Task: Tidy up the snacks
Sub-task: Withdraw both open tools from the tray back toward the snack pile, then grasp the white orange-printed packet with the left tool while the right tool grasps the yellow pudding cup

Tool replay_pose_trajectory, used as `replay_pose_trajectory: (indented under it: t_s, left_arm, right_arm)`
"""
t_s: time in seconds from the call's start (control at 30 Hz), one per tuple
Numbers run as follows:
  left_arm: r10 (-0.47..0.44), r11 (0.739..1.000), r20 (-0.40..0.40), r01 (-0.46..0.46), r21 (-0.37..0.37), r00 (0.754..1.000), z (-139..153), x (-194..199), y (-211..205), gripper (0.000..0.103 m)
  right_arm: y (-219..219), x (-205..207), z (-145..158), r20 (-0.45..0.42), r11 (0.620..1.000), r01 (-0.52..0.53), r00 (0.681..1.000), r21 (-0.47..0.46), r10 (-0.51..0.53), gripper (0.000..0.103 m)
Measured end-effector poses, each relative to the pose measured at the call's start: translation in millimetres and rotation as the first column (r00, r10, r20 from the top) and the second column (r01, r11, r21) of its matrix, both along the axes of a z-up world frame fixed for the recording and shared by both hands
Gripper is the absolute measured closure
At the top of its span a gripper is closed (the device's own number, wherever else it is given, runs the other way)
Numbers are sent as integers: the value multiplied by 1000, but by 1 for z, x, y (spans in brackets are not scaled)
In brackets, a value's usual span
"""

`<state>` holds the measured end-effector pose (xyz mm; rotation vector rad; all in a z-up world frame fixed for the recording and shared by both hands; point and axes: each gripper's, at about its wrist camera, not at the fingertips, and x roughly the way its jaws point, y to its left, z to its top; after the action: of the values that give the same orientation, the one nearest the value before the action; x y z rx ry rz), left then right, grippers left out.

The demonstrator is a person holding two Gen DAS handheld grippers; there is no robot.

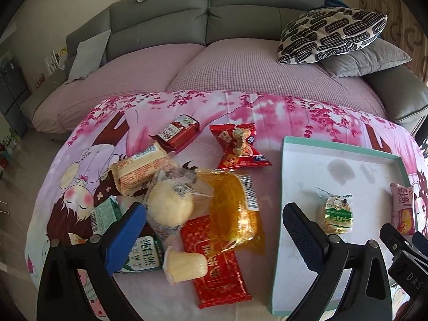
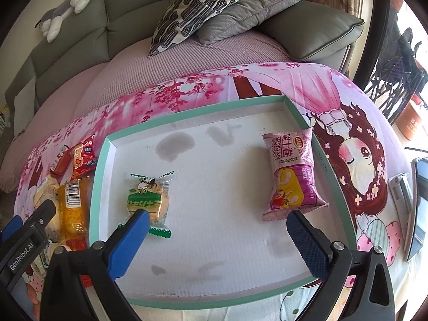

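A pile of snacks lies on the pink cartoon cloth: a yellow-orange packet point(image 1: 232, 208), a round pale bun in clear wrap point(image 1: 169, 207), a red flat packet point(image 1: 214, 264), a jelly cup point(image 1: 184, 264), a red twisted packet point(image 1: 239, 147). My left gripper point(image 1: 214, 230) is open above the pile. A white tray with a teal rim point(image 2: 101, 176) holds a green-wrapped cracker point(image 2: 148, 200) and a pink packet point(image 2: 293, 176). My right gripper point(image 2: 216, 230) is open and empty over the tray, between the two.
A grey sofa point(image 1: 208, 21) with a patterned cushion point(image 1: 331, 34) stands behind the table. A phone point(image 2: 420, 206) lies at the table's right edge. A beige wafer packet point(image 1: 141, 168), a dark red bar point(image 1: 178, 131) and a green carton point(image 1: 105, 214) lie left of the pile.
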<state>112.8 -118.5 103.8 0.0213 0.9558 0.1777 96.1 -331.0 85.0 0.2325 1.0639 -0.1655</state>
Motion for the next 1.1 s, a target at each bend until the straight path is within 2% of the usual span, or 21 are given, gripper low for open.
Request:
replay_pose_trajectory:
  t_s: [0.1, 0.27, 0.4, 0.6, 0.8, 1.0, 1.1]
  left_arm:
    - [7, 1000, -30, -7, 8, 1000, -2, -1, 15, 1]
    - [54, 998, -26, -53, 38, 998, -1, -12, 49, 1]
    - [126, 992, -18, -126, -1, 992, 6, -23, 86, 1]
    - [248, 968, -12, -248, -43, 969, 12, -42, 141, 1]
    - [338, 936, -26, -339, -90, 941, 9, -56, 183, 1]
    - [332, 935, -81, -339, -102, 940, -9, -58, 193, 1]
    - [303, 940, -141, -320, -122, 943, -27, -54, 192, 1]
  right_arm:
    - [10, 3, -1, -18, 1000, -19, 1000, -1, 19, 0]
    - [31, 2, 11, 51, 996, -88, 995, 23, 87, 0]
    - [59, 1, 21, 99, 984, -170, 981, 55, 164, 0]
    - [110, -4, 27, 140, 953, -299, 947, 48, 290, 0]
    - [157, -10, 17, 112, 910, -412, 908, 46, 405, 0]
    - [187, -16, 7, 81, 875, -484, 873, 21, 481, 2]
    - [198, -17, -1, 56, 860, -511, 859, 11, 509, 5]
